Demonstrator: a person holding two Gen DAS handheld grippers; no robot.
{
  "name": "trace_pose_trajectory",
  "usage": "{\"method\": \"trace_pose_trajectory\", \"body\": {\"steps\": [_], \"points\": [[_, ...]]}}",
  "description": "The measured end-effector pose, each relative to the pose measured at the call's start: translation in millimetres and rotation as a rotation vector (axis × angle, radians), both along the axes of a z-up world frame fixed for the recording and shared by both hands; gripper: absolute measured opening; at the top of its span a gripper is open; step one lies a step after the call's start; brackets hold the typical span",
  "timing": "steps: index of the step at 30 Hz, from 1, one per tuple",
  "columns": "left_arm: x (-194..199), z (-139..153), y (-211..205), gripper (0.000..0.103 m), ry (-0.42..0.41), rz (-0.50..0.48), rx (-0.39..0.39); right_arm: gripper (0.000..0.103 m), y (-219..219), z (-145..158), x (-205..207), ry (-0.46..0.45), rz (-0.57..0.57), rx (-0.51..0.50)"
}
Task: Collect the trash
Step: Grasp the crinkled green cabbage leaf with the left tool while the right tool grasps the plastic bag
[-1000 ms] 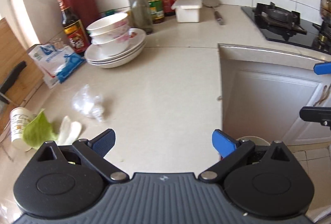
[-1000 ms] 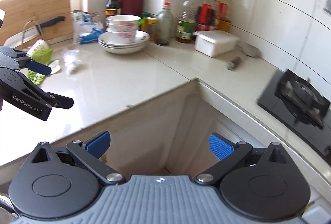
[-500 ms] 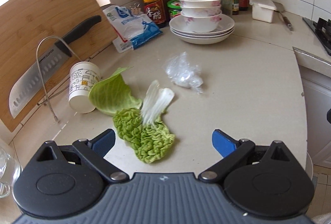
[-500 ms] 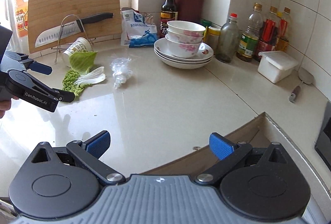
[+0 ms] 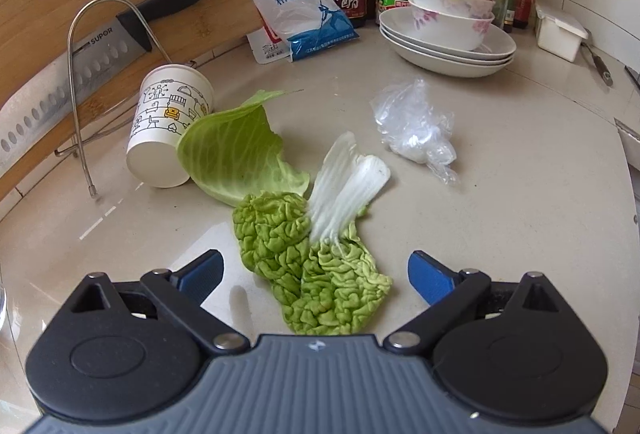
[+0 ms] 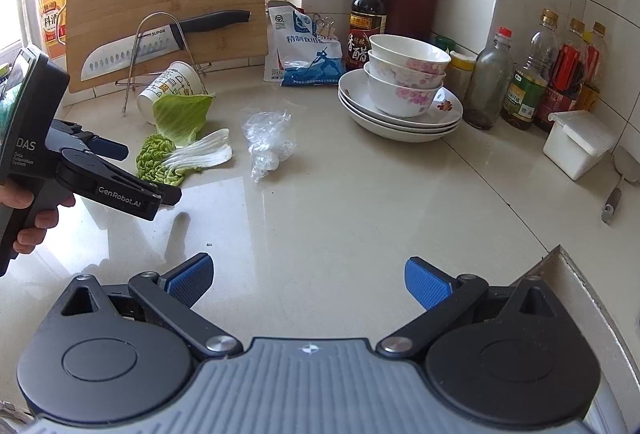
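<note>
With both your left gripper & right gripper spread wide & empty, a shallow pinch could shred the limp leaves or skid them vs the cup.

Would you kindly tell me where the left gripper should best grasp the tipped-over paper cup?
Probably across the paper cup's closed base end, approached from the counter's front edge: it lies on its side, base toward the left gripper, with a cabbage leaf against its right side.

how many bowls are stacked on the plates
3. Bottom bowl sits on the plates, middle bowl is nested in it, top bowl is nested in that. None visibly hidden.
</note>
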State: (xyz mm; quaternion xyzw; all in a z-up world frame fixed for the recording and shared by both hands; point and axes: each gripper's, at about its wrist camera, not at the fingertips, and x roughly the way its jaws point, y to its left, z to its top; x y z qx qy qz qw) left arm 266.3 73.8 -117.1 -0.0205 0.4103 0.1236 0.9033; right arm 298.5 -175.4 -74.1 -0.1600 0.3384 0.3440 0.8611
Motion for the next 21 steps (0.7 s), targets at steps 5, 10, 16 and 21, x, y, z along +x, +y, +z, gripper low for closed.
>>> {"method": "trace_pose_trajectory", "body": {"steps": [5,10,16,21], "points": [[11.7,-4.3,7.0,0.090,-0.011,0.020,-0.047,0.103,8.9,-2.3,8.4,0.009,0.017,0.009],[16.8,-2.6,9.6,0.067,-0.020,0.032,-0.057,0.103,13.4,-4.5,16.5,0.019,0.032,0.012],[15.4,4.0,12.2,0.031,0.004,0.011,-0.096,0.103,17.5,-5.7,24.9,0.022,0.051,0.018],[12.8,9.8,6.9,0.018,0.012,-0.038,-0.111,0.103,24.6,-7.9,34.0,0.026,0.081,0.020]]}}
